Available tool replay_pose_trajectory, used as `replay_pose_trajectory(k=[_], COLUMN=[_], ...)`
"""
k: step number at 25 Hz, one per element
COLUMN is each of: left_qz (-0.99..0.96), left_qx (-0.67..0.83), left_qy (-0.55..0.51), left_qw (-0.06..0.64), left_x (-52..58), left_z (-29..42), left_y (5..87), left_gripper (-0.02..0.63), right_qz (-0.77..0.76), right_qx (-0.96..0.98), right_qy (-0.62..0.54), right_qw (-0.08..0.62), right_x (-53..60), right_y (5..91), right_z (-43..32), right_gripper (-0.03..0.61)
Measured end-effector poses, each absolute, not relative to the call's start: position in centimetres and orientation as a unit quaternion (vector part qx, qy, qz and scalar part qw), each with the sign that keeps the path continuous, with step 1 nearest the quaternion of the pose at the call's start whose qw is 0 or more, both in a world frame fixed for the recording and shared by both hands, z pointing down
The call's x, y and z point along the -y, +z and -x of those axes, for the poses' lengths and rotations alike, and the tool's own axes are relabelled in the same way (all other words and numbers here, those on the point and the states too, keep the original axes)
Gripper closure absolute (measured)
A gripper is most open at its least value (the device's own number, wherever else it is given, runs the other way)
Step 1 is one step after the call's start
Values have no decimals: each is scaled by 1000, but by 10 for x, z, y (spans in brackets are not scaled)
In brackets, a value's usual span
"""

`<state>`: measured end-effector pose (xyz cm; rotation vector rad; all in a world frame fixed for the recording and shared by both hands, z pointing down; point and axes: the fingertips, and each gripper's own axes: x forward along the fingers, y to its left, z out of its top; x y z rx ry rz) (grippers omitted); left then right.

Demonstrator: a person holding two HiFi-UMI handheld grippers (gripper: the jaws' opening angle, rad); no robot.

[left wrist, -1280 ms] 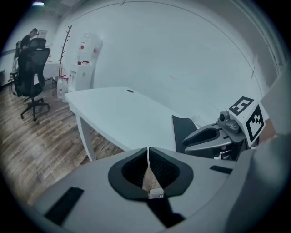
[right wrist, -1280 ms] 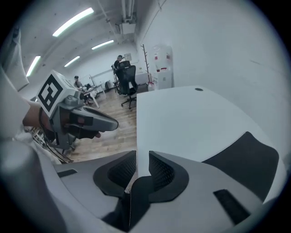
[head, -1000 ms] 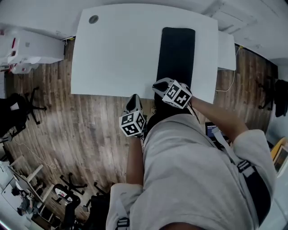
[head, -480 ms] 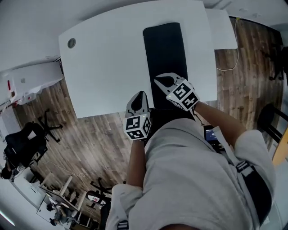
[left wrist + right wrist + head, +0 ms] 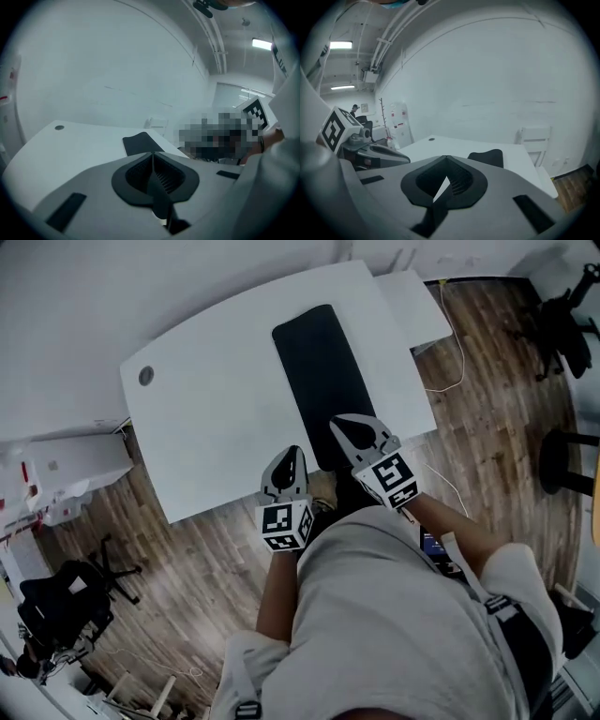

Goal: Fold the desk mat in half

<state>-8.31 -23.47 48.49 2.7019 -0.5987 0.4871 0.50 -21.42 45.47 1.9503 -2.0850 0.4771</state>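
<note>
Both hands are up now. The left gripper [image 5: 292,457] and the right gripper [image 5: 343,426] have lifted from down at the near edge of the table [image 5: 216,418] and swung round to point across its top. Left fingers are pressed together with nothing between them. Right fingers are also closed and empty, having just pinched shut on air. The right one hangs over the near end of the desk mat [image 5: 314,371], the left just beside that end, over the table's edge.

And the mat? It hasn't stirred through all of that: the same long dark strip, flat on the table, running from the near edge toward the far side, no corner lifted, nothing in either grip. So the rise carried no mat with it. Whether that strip is a single layer or already doubled on itself, I can't tell from up here. It fits hands arriving at an unfolded mat, or hands coming away from a folded one
</note>
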Motion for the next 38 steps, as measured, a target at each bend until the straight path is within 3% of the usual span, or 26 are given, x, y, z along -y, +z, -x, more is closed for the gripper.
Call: replay_pose_trajectory(k=[8,13,29,38], left_qz=[-968,-974,-981,-979], left_qx=[173,151,131,146], left_qy=[129,120,99,119], left_qw=[132,121,105,83], left_x=[183,147,96,105], left_z=[118,131,79,73], left_y=[440,428,397,416], left_gripper=[591,591,591,591], right_qz=[-762,-789,-789,-774], right_qx=[627,598,600,615], right_qy=[133,94,69,76], right_qw=[90,104,117,132], right_x=[133,88,32,40], right_y=[423,399,359,379], right_z=[13,24,1,-12], right_gripper=[540,540,540,540])
